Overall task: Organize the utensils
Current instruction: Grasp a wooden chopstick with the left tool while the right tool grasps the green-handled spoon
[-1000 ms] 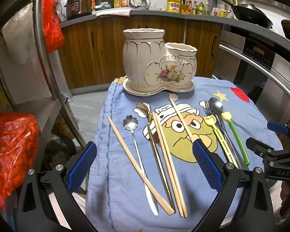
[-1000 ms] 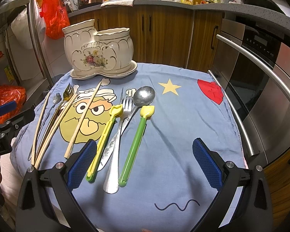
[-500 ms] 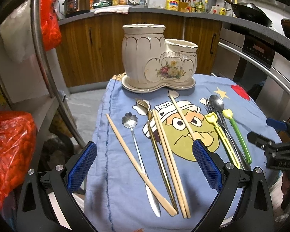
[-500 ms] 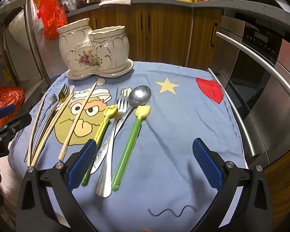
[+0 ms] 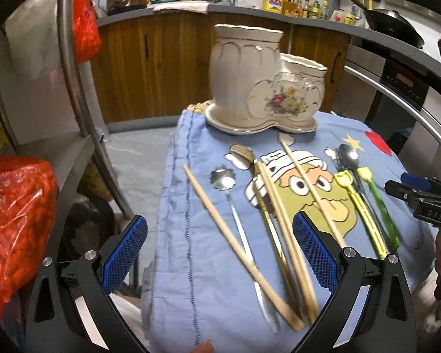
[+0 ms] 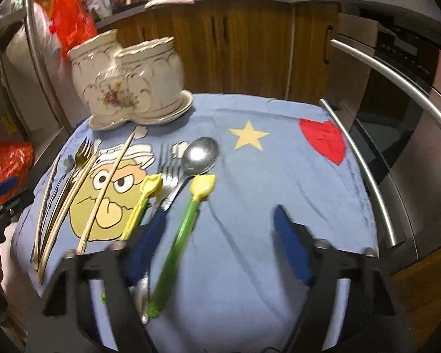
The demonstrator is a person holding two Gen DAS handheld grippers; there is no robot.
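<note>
right wrist view alone shows red heart patch (image 6: pixel 323 141), right hand-held gripper (image 6: pixel 220 247) closing, empty

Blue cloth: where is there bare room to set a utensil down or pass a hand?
The blue cloth is bare on its right side, from the green-handled utensil past the star to the red heart. A narrow bare strip runs between its stitched left edge and the outermost chopstick. The middle, up to the ceramic holder, is crowded.
</note>
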